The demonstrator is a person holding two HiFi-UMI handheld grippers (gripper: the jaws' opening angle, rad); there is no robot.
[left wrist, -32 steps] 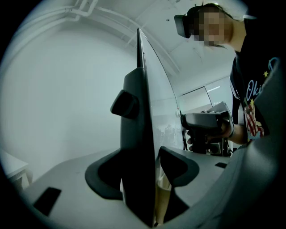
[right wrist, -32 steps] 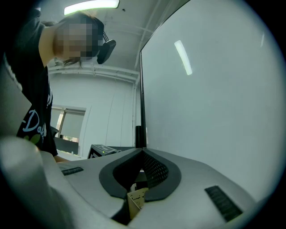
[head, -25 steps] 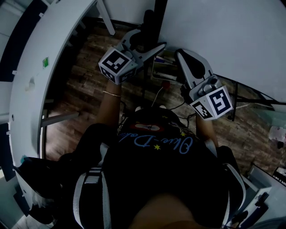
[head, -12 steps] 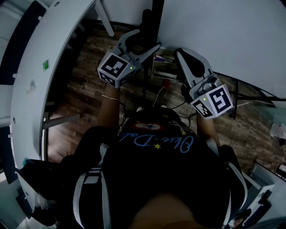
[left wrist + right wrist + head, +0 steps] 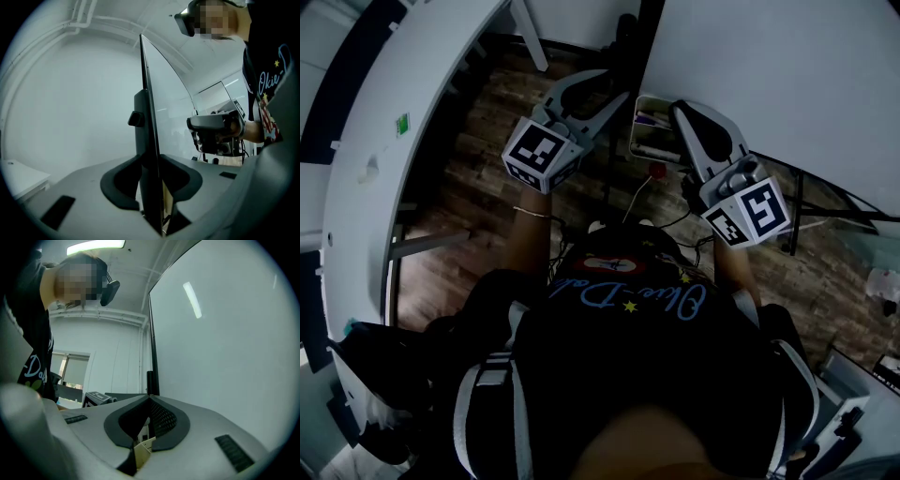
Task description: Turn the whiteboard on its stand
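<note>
Whiteboard (image 5: 769, 75): upright on its stand (image 5: 140, 136), side edge toward the person, marker tray (image 5: 649, 141) at its lower edge. Left tool (image 5: 151, 161): jaws have just been closing and now clamp that edge (frame strip between the pads). Right tool (image 5: 150, 398): jaws together, empty, just beside the board's face. Handling: probably best to keep the clamp square and swing slowly about the post, the right tool steadying. Obscured: pivot, stand feet; far edge cut off.
</note>
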